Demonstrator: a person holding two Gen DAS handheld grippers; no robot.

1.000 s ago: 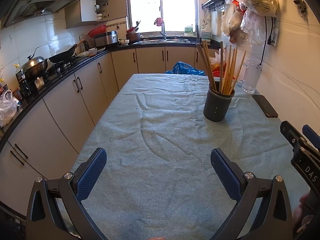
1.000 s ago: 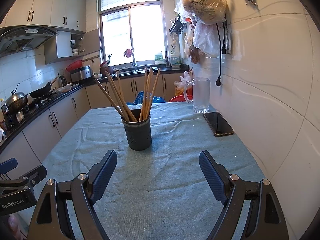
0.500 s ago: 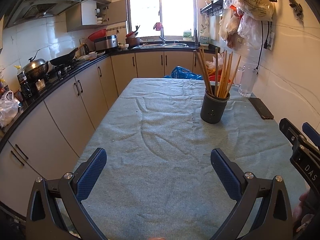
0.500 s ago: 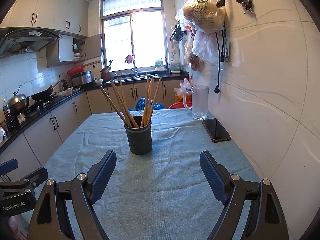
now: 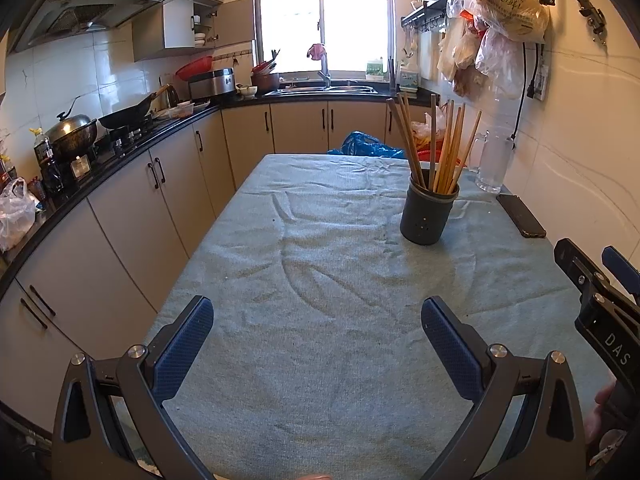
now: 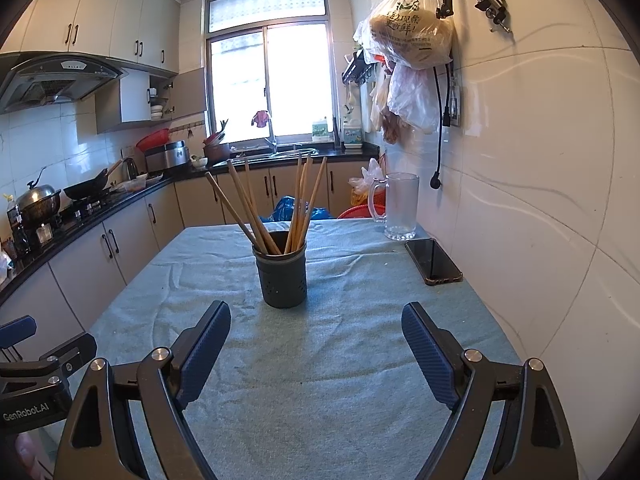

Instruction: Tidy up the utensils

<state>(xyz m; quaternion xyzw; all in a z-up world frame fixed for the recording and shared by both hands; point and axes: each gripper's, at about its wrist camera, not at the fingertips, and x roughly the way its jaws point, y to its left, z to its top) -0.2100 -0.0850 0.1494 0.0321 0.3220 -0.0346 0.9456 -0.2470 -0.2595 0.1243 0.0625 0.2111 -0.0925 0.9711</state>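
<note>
Two grippers are held low over the near edge of the worktop (image 6: 360, 360), which is covered by a pale green cloth (image 5: 320, 280). The left gripper (image 5: 317, 330) has its jaws spread wide with nothing between them; the right gripper (image 6: 316, 336) likewise stands wide open and empty. "GenRobot.AI" is read on the left gripper's side in the right wrist view, and "DAS" on the right gripper's side in the left wrist view. Farther along, toward the right edge, a dark utensil holder (image 6: 281, 274) stands upright with wooden chopsticks (image 6: 260, 208) leaning in it. Against the earlier frames, the holder is seen slightly farther off in both views; nothing on the cloth has been shifted. A black phone (image 6: 433, 261) lies by the right edge, and a glass mug (image 6: 398, 206) stands at the far right corner. Chinese print is seen on a hanging plastic bag (image 6: 412, 28) but cannot be read surely.
</note>
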